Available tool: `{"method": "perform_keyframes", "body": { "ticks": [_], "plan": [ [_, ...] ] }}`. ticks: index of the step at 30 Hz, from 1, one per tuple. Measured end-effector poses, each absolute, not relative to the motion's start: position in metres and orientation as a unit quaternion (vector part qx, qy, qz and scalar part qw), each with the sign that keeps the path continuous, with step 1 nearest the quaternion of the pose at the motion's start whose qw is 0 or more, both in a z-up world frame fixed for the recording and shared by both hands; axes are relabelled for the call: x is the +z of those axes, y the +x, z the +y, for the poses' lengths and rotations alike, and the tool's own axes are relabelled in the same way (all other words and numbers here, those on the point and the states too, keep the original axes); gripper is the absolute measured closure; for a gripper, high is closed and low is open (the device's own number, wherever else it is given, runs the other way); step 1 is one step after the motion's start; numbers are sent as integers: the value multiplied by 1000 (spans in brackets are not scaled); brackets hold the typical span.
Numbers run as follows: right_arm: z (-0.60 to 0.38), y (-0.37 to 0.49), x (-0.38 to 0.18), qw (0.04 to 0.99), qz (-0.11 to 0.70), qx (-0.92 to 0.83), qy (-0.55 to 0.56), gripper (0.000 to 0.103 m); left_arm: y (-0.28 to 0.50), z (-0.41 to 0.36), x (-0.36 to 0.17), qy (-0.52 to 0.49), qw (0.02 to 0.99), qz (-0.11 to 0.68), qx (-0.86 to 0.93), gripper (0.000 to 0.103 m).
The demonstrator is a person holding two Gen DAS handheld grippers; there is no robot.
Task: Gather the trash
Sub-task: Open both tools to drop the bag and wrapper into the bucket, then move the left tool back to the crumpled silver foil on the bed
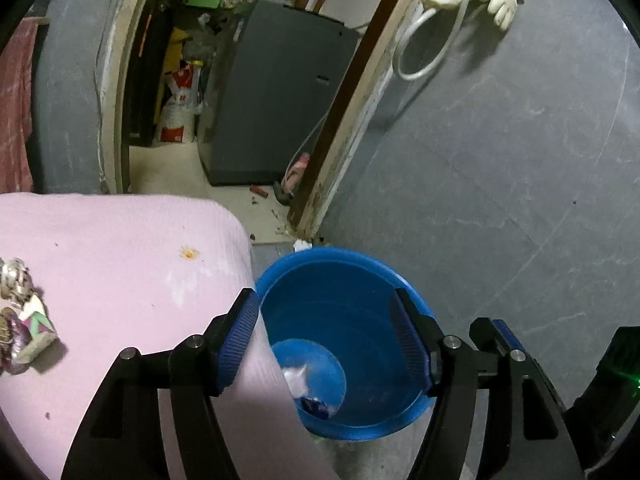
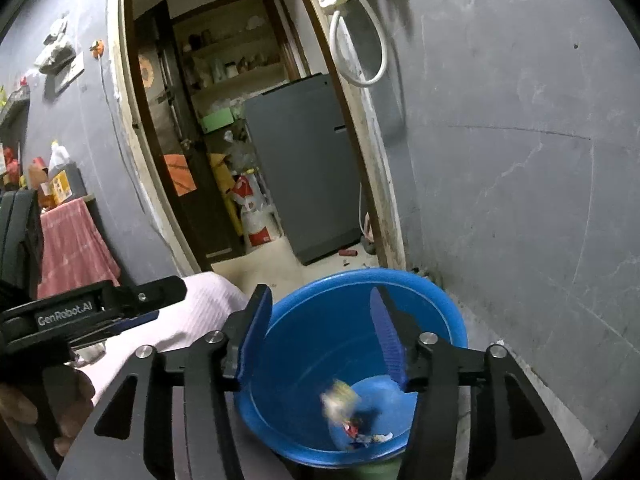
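Both released over blue bucket [image 1: 360,272]: left gripper [image 1: 328,340] and right gripper [image 2: 320,336] parted, empty; wrappers [image 2: 348,412] already inside at bottom, crumpled wrappers [image 1: 22,316] left on pink-covered bed [image 1: 120,260] near left edge.

The round blue plastic bucket [image 1: 404,276] looks smooth & glossy, w/ light streaks on its inner wall. The pale pink cloth cover [image 1: 120,256] is matt, w/ fine woven ribs. The crumpled foil wrappers [image 1: 20,316] on it are shiny & creased. The left gripper [image 1: 326,340] has matt black plastic arms, round bright metal pins & blue ribbed pads [image 1: 240,340], probably rubber. The grey wall [image 2: 520,160] is matt, rough, w/ pale scratches. The brown door frame [image 1: 360,92] looks like worn wood w/ chipped paint. The dark grey appliance [image 2: 300,160] is smooth, semi-matt. The white hose [image 2: 360,40] is glossy plastic.
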State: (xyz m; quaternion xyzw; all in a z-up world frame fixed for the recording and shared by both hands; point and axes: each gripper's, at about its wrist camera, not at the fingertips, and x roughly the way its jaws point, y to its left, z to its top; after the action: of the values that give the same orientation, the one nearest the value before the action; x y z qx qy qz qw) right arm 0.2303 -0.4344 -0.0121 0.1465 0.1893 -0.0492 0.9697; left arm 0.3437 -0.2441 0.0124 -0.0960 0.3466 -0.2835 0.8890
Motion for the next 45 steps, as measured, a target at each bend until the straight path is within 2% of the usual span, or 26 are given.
{"method": "perform_keyframes", "body": {
  "ticks": [1, 4, 6, 8, 15, 22, 33, 45],
  "plan": [
    [-433, 229, -10, 971, 183, -48, 144, 49, 340, -242, 15, -98, 892, 340, -282, 34],
    [-428, 224, -3, 977, 161, -44, 136, 41, 331, -229, 26, -102, 906, 311, -268, 34],
    [-425, 222, 2, 980, 144, -41, 134, 25, 327, -218, 34, -93, 918, 296, -248, 29],
    [-421, 217, 7, 983, 121, -34, 132, 22, 320, -209, 40, -82, 928, 279, -231, 11],
    [-395, 206, 29, 992, 58, -1, 112, 0, 280, -157, 64, -62, 964, 191, -174, 2],
    [-356, 193, 55, 995, 5, 48, 84, 0, 244, -107, 78, -55, 979, 150, -128, 2],
    [-298, 182, 82, 992, -23, 111, 53, 0, 204, -28, 96, -58, 991, 112, -50, 2],
    [-254, 201, 70, 987, 29, 150, 44, 0, 187, 27, 62, -75, 985, 155, -2, 2]
  ]
}}
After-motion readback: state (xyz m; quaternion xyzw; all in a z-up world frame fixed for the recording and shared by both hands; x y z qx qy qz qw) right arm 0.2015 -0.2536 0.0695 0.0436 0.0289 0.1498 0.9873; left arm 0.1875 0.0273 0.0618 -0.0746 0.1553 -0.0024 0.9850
